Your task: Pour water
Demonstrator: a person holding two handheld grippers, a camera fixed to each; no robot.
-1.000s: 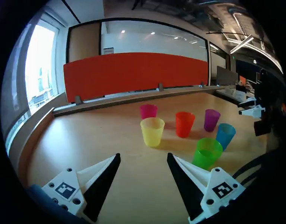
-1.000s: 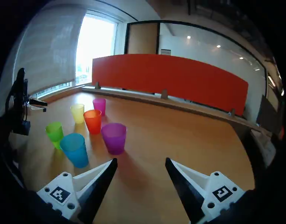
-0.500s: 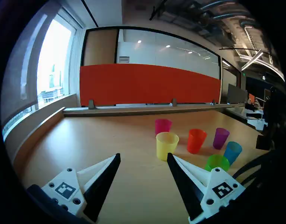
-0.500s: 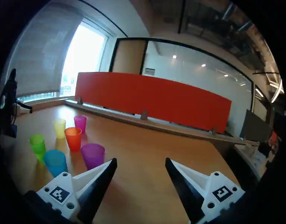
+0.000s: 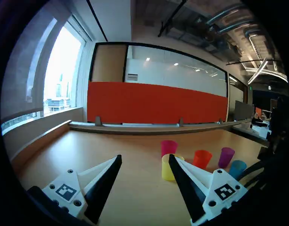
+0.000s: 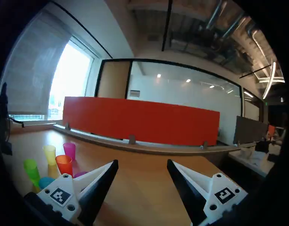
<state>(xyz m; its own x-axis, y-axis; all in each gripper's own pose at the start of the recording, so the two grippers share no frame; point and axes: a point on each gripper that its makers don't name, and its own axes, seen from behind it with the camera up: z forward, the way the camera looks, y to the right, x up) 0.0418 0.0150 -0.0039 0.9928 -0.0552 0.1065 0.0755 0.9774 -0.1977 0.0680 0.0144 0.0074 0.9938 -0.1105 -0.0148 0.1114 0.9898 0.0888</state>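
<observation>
Desk [image 5: 106, 150] wooden, orange partition [image 5: 156, 103] behind, window [image 5: 57, 86]; left tongs [image 5: 145, 157], right tongs [image 6: 142, 162] spread.

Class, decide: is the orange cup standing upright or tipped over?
Upright: the orange cup stands on its narrow base on the wooden table, open rim upward.

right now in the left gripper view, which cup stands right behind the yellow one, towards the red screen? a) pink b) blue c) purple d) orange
a: the pink cup stands directly behind the yellow cup, on the side of the red screen, while the orange cup, the purple cup and the blue cup sit off to one side.
</observation>
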